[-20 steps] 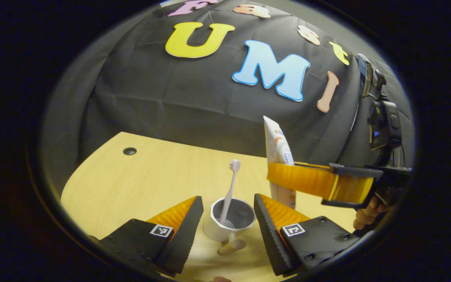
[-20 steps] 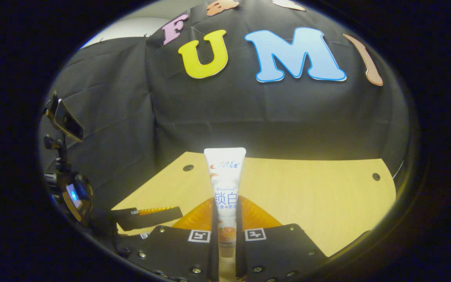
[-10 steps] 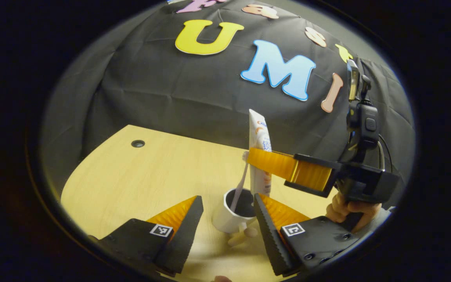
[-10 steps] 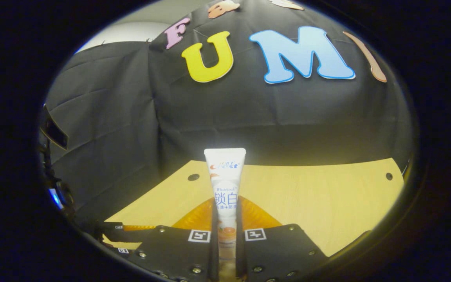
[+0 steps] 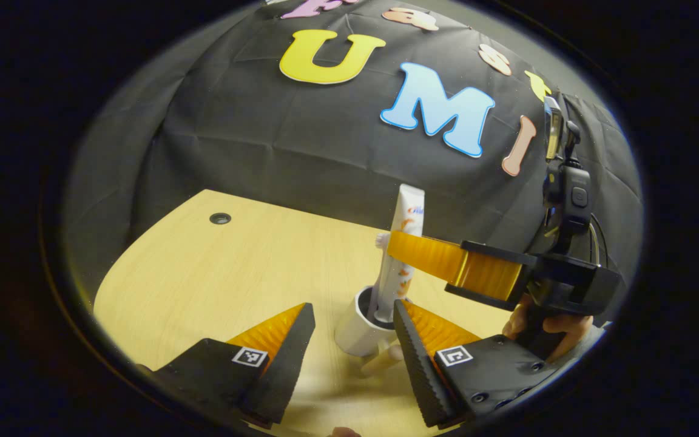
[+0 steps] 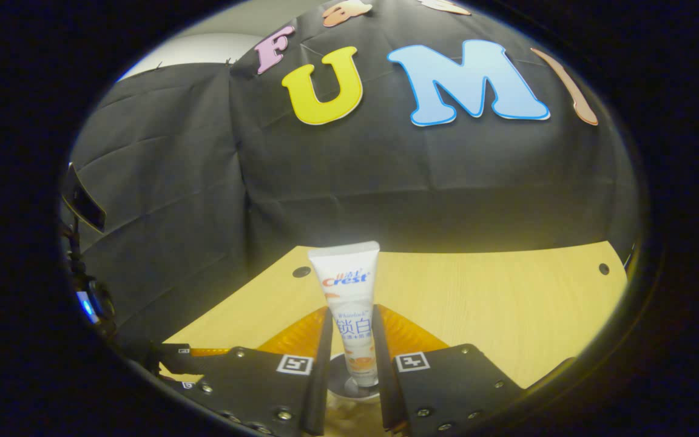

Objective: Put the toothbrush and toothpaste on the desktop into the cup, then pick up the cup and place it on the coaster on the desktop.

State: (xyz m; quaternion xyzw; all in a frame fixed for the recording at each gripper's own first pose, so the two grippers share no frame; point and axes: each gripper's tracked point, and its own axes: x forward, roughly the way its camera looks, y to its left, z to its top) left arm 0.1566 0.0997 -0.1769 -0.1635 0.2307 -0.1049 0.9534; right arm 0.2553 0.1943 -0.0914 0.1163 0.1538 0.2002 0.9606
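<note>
White plastic toothpaste tube (image 6: pixel 349 315) stands nearly upright with its lower end down inside the round white cup (image 5: pixel 358 331) on the pale wood desktop (image 5: pixel 216 285); your right gripper (image 6: pixel 352 364) has its fingers parted a little around the tube, so whether they pinch it or merely flank it, you cannot tell from these views; your left gripper (image 5: pixel 349 346) sits spread wide on either side of the cup, touching nothing. You look to be finishing the toothpaste step, with the pale toothbrush (image 5: pixel 378 273) already leaning in the cup beside the tube; next you would draw the right gripper clear without tipping the tube, then take the cup for the coaster. Left gripper view gives you the cup's outside wall, its small wooden handle (image 5: pixel 383 361) and the hand (image 5: pixel 553 328) holding the other gripper; right gripper view gives you the tube's printed front and the cup's rim (image 6: pixel 337 367) from above.
</note>
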